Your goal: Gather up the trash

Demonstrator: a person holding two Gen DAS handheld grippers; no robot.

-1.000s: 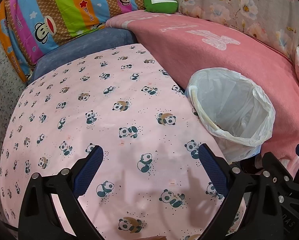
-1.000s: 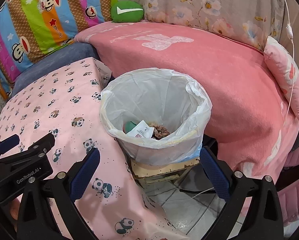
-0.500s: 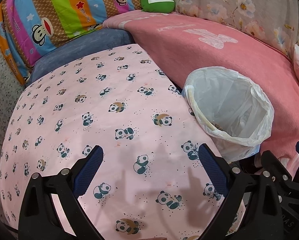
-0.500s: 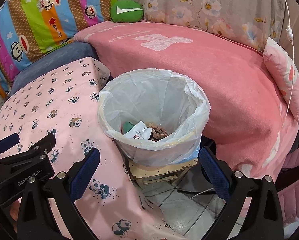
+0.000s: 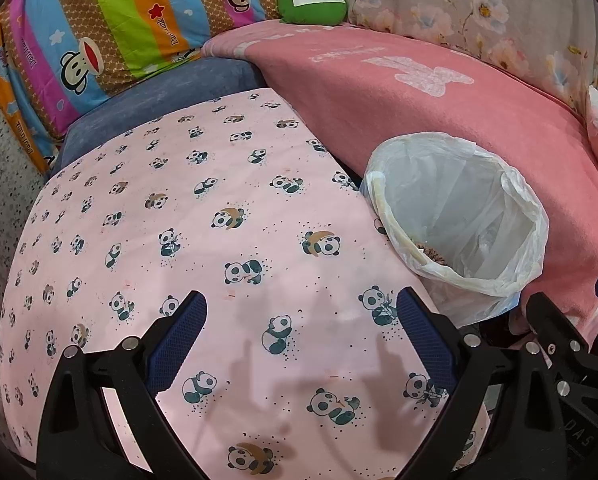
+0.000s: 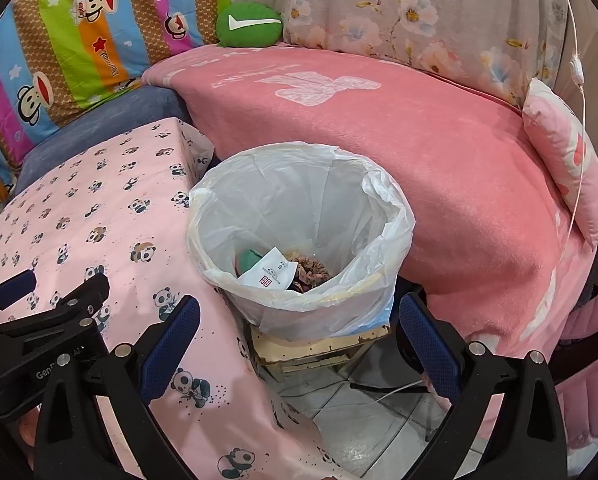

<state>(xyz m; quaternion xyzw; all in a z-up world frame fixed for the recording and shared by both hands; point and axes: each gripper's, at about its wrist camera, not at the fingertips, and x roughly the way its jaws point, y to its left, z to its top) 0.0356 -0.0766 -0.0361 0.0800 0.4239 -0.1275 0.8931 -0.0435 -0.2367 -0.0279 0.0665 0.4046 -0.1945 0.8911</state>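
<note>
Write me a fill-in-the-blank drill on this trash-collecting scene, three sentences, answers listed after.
1. The round bin lined with a white plastic bag stands on a worn ____ stool.
2. The pink tablecloth under the open left gripper is printed with ____.
3. Inside the bin, a white paper slip lies beside a ____ rounded item, in front of the open right gripper.

Answers: wooden; pandas; green

Home: blanketed sofa, cartoon bedding
</note>
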